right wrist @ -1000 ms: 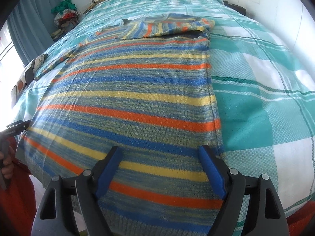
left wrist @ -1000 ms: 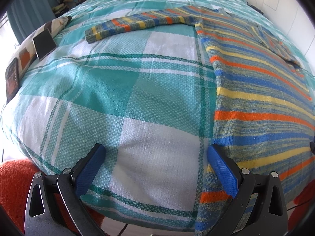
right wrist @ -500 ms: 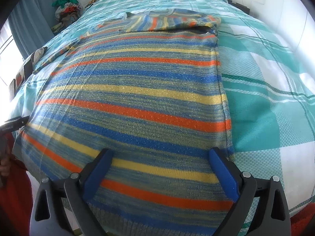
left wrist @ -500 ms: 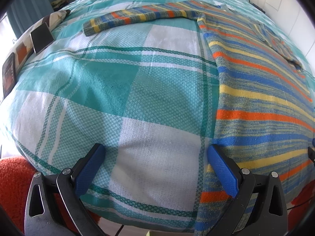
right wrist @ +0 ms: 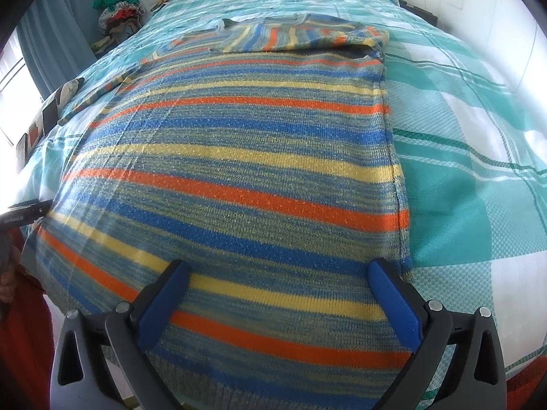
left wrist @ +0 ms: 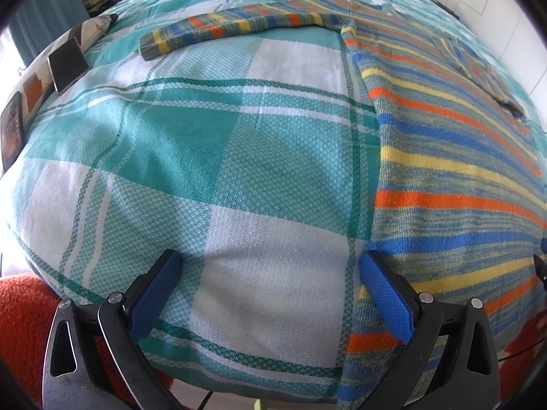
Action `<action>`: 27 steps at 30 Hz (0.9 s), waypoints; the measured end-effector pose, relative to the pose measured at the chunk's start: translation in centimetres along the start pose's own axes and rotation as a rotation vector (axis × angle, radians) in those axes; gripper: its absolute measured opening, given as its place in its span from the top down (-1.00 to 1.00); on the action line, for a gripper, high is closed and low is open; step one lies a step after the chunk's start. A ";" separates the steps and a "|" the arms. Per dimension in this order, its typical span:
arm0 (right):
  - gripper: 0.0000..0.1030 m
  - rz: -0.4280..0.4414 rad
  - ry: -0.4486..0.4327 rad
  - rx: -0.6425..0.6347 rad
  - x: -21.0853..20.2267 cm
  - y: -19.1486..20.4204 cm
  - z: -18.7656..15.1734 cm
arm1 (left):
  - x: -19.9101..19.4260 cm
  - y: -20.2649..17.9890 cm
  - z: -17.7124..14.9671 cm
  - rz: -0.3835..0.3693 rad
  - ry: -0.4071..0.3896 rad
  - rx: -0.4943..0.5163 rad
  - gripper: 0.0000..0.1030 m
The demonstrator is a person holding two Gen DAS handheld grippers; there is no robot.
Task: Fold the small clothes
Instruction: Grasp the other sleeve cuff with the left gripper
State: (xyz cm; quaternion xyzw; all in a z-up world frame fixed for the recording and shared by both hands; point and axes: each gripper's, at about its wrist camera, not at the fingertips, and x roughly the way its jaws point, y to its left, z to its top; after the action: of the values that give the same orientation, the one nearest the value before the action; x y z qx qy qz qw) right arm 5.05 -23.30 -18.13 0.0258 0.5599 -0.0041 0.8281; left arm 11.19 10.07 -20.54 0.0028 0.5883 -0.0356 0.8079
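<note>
left wrist view: left tool [left wrist: 268, 294] jaws wide apart, nothing between them, hovering at the near edge of the bed [left wrist: 212, 157]. its right finger [left wrist: 386, 294] sits at the striped sweater [left wrist: 454, 184] left hem edge; contact unclear. sweater lies flat at 3 o'clock, one sleeve [left wrist: 239, 29] stretched out toward 11 o'clock. phone [left wrist: 66, 65] at 10 o'clock near the bed edge.

right wrist view: right tool [right wrist: 278, 299] jaws apart too, straddling the sweater [right wrist: 232, 177] bottom hem, not clamped. other sleeve [right wrist: 301, 36] folded across the chest at 12 o'clock. plaid cover [right wrist: 478, 171] bare at 3 o'clock.
</note>
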 end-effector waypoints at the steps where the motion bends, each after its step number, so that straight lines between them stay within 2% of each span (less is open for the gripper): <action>1: -1.00 0.004 -0.007 0.004 -0.4 -0.1 0.1 | -0.6 0.3 0.3 -0.021 -0.001 -0.010 -0.98; 4: -0.99 0.024 -0.047 0.026 -1.8 -0.3 0.3 | -3.8 2.8 2.9 -0.148 -0.073 -0.109 -0.97; 8: -0.99 0.055 -0.076 0.037 -2.4 -0.3 0.4 | -6.4 8.2 10.9 -0.207 -0.172 -0.253 -0.98; 11: -0.99 0.076 -0.068 0.041 -2.2 -0.2 0.6 | -4.4 12.2 17.3 -0.175 -0.159 -0.329 -0.98; 14: -0.99 0.085 -0.059 0.039 -2.0 0.1 0.6 | 0.5 15.3 21.1 -0.103 -0.056 -0.386 -0.95; 18: -0.99 0.079 -0.045 0.033 -1.6 0.1 0.4 | 6.3 16.9 21.8 -0.061 0.060 -0.457 -0.53; 20: -0.99 0.073 -0.041 0.025 -1.5 0.2 0.3 | 7.6 16.9 21.6 -0.063 0.084 -0.473 -0.17; 21: -0.99 0.069 -0.041 0.020 -1.4 0.3 0.3 | 7.8 16.5 21.9 -0.047 0.082 -0.451 0.54; 22: -0.99 0.067 -0.041 0.017 -1.4 0.3 0.3 | 7.4 15.9 22.4 -0.033 0.076 -0.421 0.93; 25: -0.99 0.079 -0.044 0.022 -1.4 0.2 0.4 | 4.2 13.3 25.7 -0.037 -0.007 -0.308 0.95; 27: -0.99 0.095 -0.047 0.033 -1.5 -0.2 0.4 | 0.8 10.1 27.7 -0.059 -0.076 -0.223 0.95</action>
State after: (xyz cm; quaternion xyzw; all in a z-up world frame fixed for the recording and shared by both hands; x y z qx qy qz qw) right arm 4.87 -23.51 -16.61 0.0659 0.5385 0.0251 0.8397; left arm 38.36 18.86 -13.20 -0.1058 0.5575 0.0060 0.8234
